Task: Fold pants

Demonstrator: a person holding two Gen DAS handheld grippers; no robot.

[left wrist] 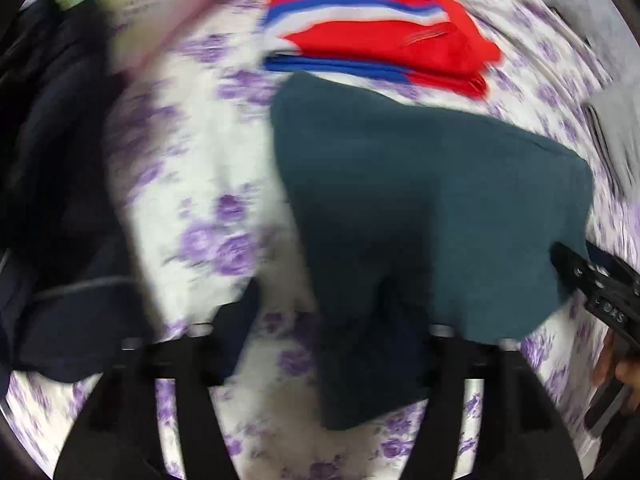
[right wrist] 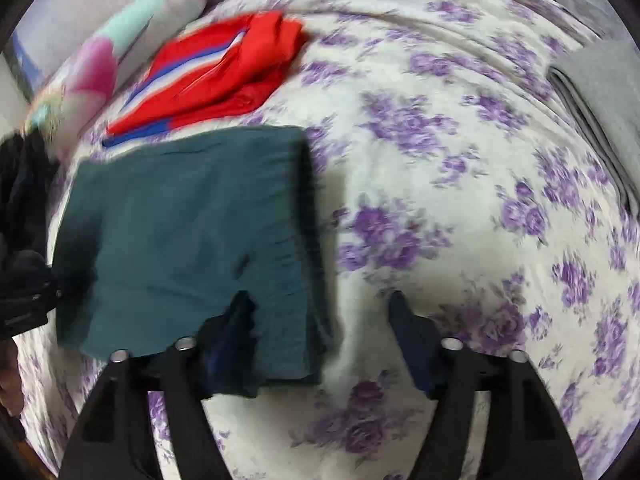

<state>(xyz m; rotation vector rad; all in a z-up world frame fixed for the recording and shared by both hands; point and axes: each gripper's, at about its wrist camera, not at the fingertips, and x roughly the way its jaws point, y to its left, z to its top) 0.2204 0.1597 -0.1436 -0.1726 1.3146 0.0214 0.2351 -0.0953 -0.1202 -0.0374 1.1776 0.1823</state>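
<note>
The folded dark teal pants lie on the bed's white sheet with purple flowers. They also show in the right wrist view at left centre. My left gripper is open, its right finger over the pants' near edge, its left finger over the sheet. My right gripper is open, its left finger over the pants' near right corner, its right finger over bare sheet. The right gripper also shows in the left wrist view at the pants' right edge. Both views are motion-blurred.
A folded red garment with blue and white stripes lies just beyond the teal pants. A pile of dark navy clothes sits to the left. A pastel pillow lies at the back left. A grey folded item lies at the right.
</note>
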